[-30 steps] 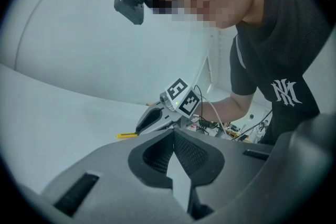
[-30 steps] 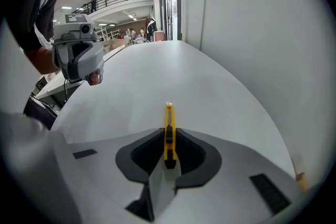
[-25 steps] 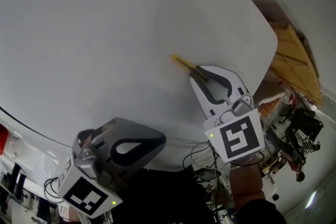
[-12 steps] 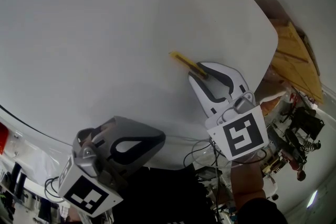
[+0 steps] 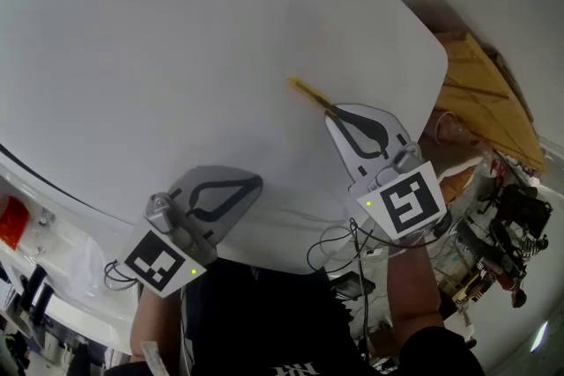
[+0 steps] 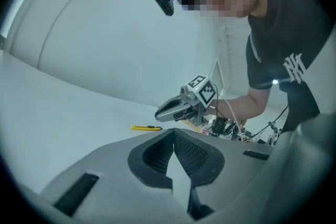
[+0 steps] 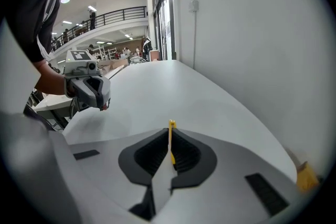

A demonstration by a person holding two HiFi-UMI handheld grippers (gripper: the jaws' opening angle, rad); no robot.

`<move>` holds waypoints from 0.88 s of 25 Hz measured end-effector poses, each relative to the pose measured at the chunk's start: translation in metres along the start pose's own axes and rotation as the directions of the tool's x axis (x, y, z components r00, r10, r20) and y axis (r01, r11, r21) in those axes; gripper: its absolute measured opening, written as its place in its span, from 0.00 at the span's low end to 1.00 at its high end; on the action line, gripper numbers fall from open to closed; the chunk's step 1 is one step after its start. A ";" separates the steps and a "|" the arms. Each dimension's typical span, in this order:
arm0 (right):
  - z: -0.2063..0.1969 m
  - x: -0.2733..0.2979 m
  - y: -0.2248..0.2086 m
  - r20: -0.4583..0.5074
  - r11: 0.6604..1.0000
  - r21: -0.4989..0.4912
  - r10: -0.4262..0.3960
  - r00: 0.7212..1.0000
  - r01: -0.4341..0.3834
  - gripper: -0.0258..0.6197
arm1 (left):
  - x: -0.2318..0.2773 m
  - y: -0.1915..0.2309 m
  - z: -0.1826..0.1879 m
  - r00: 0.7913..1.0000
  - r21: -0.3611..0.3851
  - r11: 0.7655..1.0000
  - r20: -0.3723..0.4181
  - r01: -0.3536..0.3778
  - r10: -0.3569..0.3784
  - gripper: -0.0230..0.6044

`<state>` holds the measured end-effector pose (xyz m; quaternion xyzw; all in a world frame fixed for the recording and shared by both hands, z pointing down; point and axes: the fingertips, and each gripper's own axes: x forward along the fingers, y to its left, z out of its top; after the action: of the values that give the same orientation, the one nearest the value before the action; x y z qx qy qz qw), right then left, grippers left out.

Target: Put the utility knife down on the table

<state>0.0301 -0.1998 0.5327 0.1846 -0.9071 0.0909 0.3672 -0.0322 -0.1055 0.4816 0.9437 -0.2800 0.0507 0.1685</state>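
Note:
A yellow utility knife (image 5: 308,95) lies flat on the white table (image 5: 176,31). It also shows in the left gripper view (image 6: 147,127) and, end-on, past the jaw tips in the right gripper view (image 7: 171,126). My right gripper (image 5: 332,113) is shut and empty. Its tips hover just above the knife's near end, as the left gripper view shows (image 6: 157,114). My left gripper (image 5: 256,182) is shut with nothing in it, over the table's near edge to the left, well apart from the knife.
Wooden boards (image 5: 485,92) lie beyond the table's right edge. Cables and small hardware (image 5: 498,233) crowd the floor at the lower right. A red object (image 5: 11,220) sits below the table's left edge. The person's torso is close behind both grippers.
The right gripper's jaws, wide open around the knife's end a second ago, are now shut. The knife stays on the table. The left gripper has moved forward, away from the head.

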 end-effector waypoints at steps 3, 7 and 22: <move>0.024 -0.019 0.008 0.068 0.999 0.034 -0.025 0.997 0.022 0.06 | -0.014 0.002 0.000 0.998 -0.053 0.998 -0.053 -0.035 0.032 0.05; 0.061 -0.064 0.040 0.150 0.998 0.068 -0.001 0.989 -0.010 0.05 | -0.020 -0.013 0.032 0.999 -0.060 0.998 -0.042 -0.010 0.008 0.04; 0.175 -0.298 0.180 0.605 0.987 0.148 -0.041 0.795 -0.061 0.05 | -0.118 -0.150 0.255 0.981 0.293 0.955 0.193 -0.053 -0.005 0.04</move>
<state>0.0445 -0.0079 0.1937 0.2280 -0.9675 0.1011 0.0413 -0.0491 -0.0153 0.1767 0.9553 -0.2955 0.0033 -0.0033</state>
